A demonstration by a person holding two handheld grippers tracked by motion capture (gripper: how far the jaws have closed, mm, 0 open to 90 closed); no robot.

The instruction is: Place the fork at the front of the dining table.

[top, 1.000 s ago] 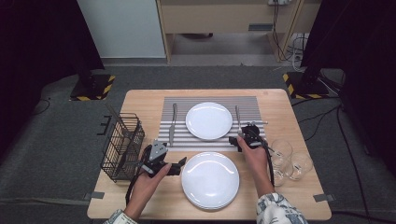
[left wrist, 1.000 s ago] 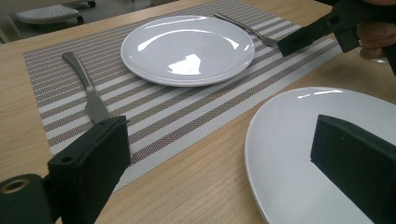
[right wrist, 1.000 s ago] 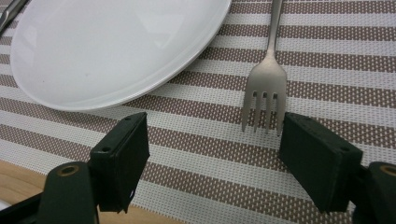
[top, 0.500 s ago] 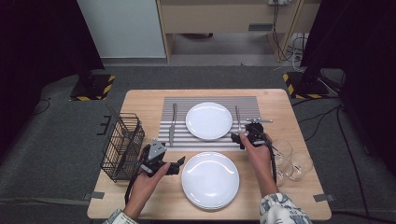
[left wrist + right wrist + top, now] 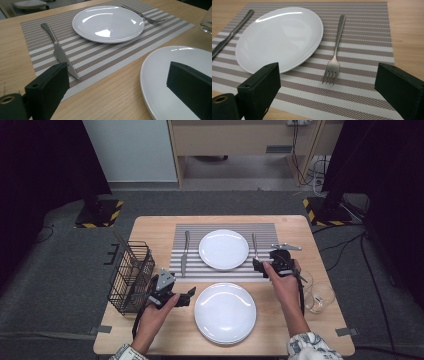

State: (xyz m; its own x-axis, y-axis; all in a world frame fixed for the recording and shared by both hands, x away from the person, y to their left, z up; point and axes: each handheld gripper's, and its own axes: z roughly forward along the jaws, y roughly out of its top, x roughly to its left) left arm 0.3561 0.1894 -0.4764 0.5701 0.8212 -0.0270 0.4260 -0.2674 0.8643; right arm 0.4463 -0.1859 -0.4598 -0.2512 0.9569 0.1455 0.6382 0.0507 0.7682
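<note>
The right gripper (image 5: 263, 265) hovered above the fork (image 5: 334, 56), its jaws having just been opening wide with nothing between them. The fork lay flat on the striped placemat (image 5: 362, 42), just beside the white plate (image 5: 279, 37). The left gripper (image 5: 186, 296) was open and empty over the desk (image 5: 150, 232).

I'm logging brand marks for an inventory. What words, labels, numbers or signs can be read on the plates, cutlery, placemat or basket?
None: no readable text stands on anything.
Fork, knife and both plates: plain, no marks.
Striped placemat and wire basket: no label visible.
</note>
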